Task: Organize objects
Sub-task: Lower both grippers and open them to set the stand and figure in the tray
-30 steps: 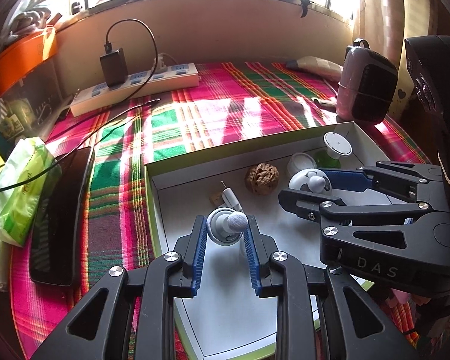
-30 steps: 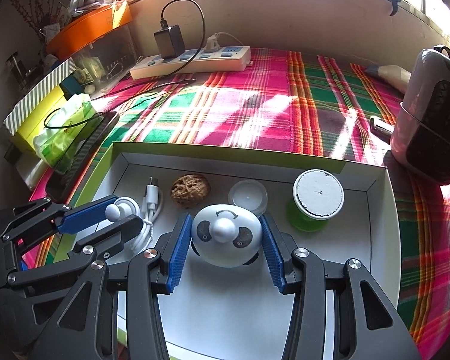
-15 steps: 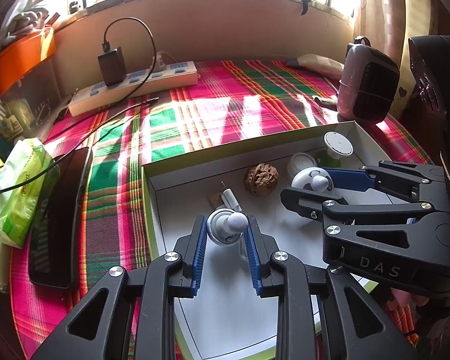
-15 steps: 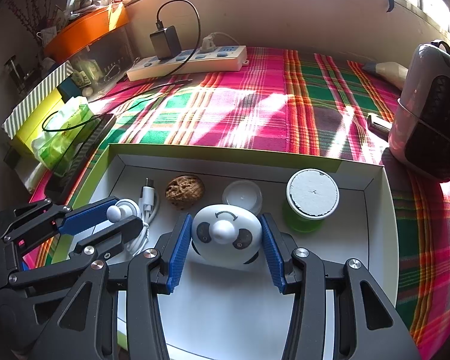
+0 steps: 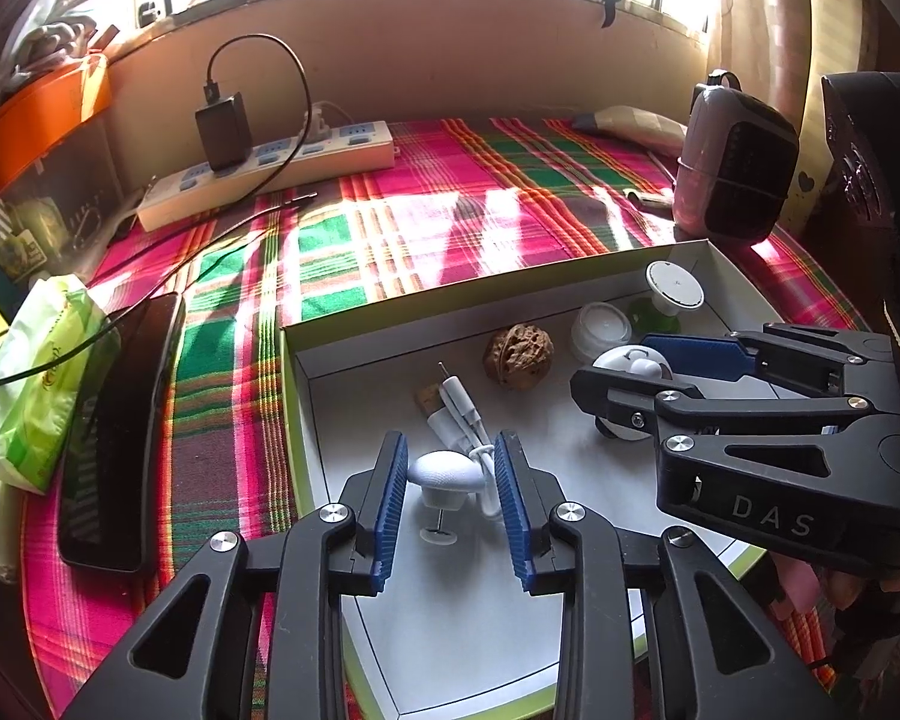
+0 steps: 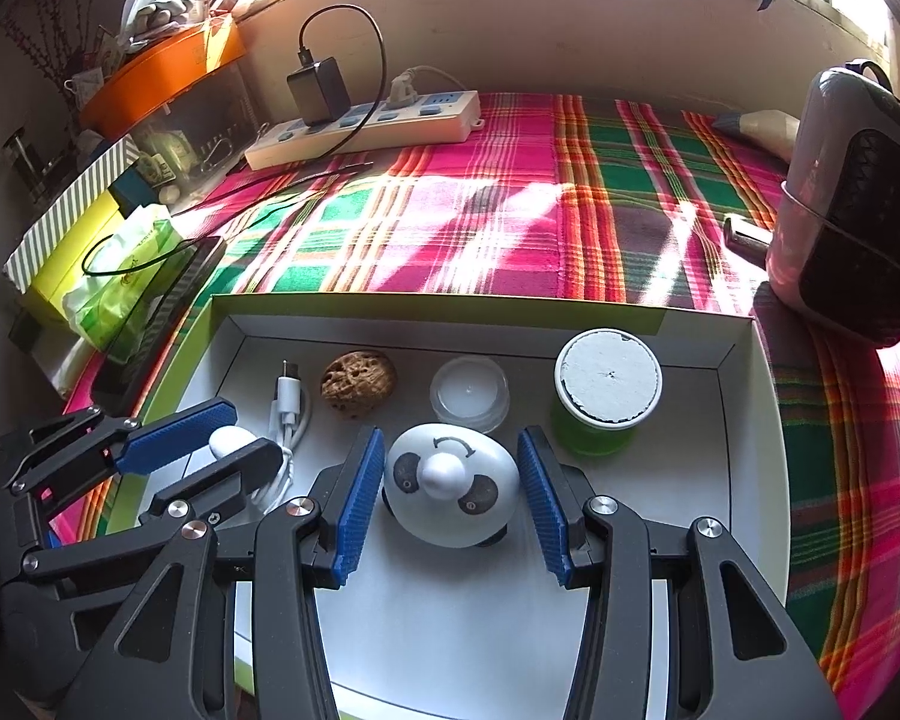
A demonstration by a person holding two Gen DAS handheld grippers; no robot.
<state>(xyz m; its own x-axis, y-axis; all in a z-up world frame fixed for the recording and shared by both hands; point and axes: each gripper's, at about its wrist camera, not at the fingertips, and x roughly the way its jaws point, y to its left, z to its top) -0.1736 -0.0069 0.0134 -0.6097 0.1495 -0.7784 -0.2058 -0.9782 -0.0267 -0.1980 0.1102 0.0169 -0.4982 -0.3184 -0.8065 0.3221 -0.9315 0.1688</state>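
- Left wrist view: small white mushroom-shaped knob w/ thin pin + disc foot is sitting on the floor of the white box, near-left part. Cap is facing up, long axis roughly upright, pin end toward near.
- Left gripper jaws are opening; knob is sitting btwn the blue pads, gaps on both sides, nothing gripped.
- White cable is lying just beyond, plug pointing far-left; walnut farther in.
- Right wrist view: white panda-face dome w/ round centre knob is resting in the box mid-near, face up, wider axis running left-right.
- Right gripper is standing partly open around it; pads look just clear of its sides, contact hard to tell.
- Green cup w/ white lid is standing upright far-right of the panda.
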